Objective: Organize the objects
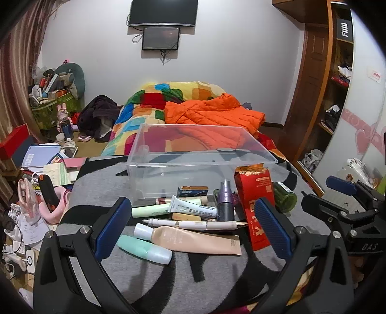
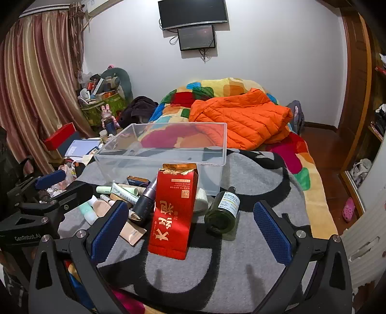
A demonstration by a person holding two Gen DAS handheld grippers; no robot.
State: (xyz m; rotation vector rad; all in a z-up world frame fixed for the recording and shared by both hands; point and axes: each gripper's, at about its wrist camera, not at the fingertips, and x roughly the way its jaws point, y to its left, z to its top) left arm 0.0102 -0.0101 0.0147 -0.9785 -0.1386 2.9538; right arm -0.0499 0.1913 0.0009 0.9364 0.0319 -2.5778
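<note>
While both hand-held grippers gape wide, empty, clear bin sits behind clutter; grey blanket bare nearside.

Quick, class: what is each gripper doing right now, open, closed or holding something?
Left gripper: open, holding nothing.
Right gripper: open, holding nothing.

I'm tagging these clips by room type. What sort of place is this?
Most likely a home bedroom: a bed with a patchwork quilt, a wooden wardrobe and a wall-mounted TV.
</note>
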